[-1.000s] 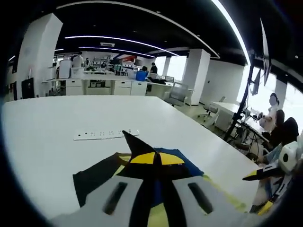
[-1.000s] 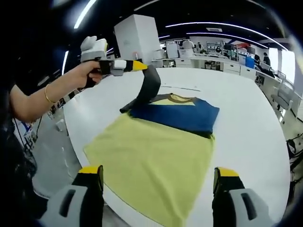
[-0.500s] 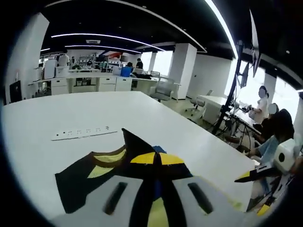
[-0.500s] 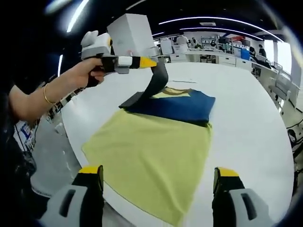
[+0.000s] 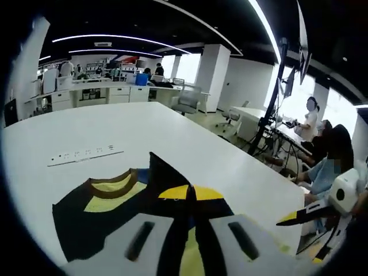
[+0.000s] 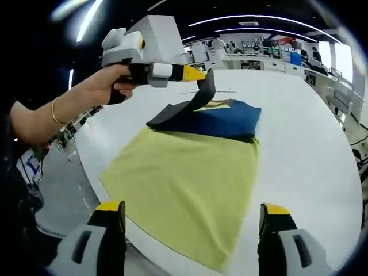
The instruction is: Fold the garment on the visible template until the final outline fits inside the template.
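Yellow and navy cloth, a T-shirt (image 6: 195, 167), lies spread on the white table (image 6: 310, 149), its yellow body toward the right gripper's camera and its navy upper part with the brown-edged collar (image 5: 109, 183) at the far end. The left gripper (image 6: 195, 73), held in a person's hand (image 6: 109, 86), has its yellow-tipped tongs clamped together on the dark sleeve (image 6: 202, 95), which hangs from them in a raised strip above the shoulder; in the left gripper view the same cloth rises as a dark point (image 5: 167, 175) between the closed tips. The right gripper (image 6: 192, 215) hovers near the shirt's hem with its tongs wide apart and nothing between them. As for progress, I judge the fold to be at an early stage: one sleeve is being carried inward over the chest, while the long yellow body is unfolded. I cannot make out a template outline under the garment, so how much must come in is hard to say (the hem half at least looks like work remaining). No containers are on the table; a white power strip (image 5: 84, 156) lies beyond the collar, well apart from the shirt.
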The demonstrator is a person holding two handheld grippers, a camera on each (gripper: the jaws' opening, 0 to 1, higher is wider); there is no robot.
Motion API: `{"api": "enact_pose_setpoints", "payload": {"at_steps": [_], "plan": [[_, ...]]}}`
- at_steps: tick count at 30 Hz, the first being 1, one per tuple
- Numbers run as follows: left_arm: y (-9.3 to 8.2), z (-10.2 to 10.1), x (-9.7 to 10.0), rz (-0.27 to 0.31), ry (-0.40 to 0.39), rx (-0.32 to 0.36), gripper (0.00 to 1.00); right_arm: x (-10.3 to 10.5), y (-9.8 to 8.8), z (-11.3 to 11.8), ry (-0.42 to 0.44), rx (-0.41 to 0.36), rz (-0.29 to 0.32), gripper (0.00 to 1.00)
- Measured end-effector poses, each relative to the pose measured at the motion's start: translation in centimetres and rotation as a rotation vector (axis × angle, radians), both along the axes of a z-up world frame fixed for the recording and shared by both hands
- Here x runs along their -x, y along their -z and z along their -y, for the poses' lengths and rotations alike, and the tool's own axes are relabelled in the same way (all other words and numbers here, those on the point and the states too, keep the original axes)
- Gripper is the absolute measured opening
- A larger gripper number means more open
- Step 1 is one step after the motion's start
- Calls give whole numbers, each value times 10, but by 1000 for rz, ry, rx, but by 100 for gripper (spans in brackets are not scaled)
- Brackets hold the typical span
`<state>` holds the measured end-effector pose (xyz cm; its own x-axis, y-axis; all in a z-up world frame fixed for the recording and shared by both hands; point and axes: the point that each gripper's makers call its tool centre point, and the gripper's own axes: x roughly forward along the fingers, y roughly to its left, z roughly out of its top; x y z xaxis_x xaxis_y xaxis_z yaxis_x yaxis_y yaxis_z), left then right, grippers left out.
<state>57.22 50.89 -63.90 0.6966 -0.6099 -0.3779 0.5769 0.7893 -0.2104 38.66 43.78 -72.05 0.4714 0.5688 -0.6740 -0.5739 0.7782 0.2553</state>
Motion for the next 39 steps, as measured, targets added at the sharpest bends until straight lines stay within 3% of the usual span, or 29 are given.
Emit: {"api": "enact_pose_setpoints", "payload": {"at_steps": [8, 24, 28, 31, 39], "plan": [[16, 18, 5, -11, 37, -21, 0, 1, 6, 7, 16, 2, -15, 97], [82, 49, 19, -71, 117, -119, 0, -2, 14, 18, 49, -10, -30, 97], [85, 51, 25, -86, 138, -92, 0, -5, 13, 20, 55, -12, -25, 97], [82, 49, 26, -57, 145, -112, 1, -7, 12, 17, 49, -10, -21, 97], [60, 27, 18, 21, 100, -127, 42, -19, 2, 10, 21, -13, 17, 97]]}}
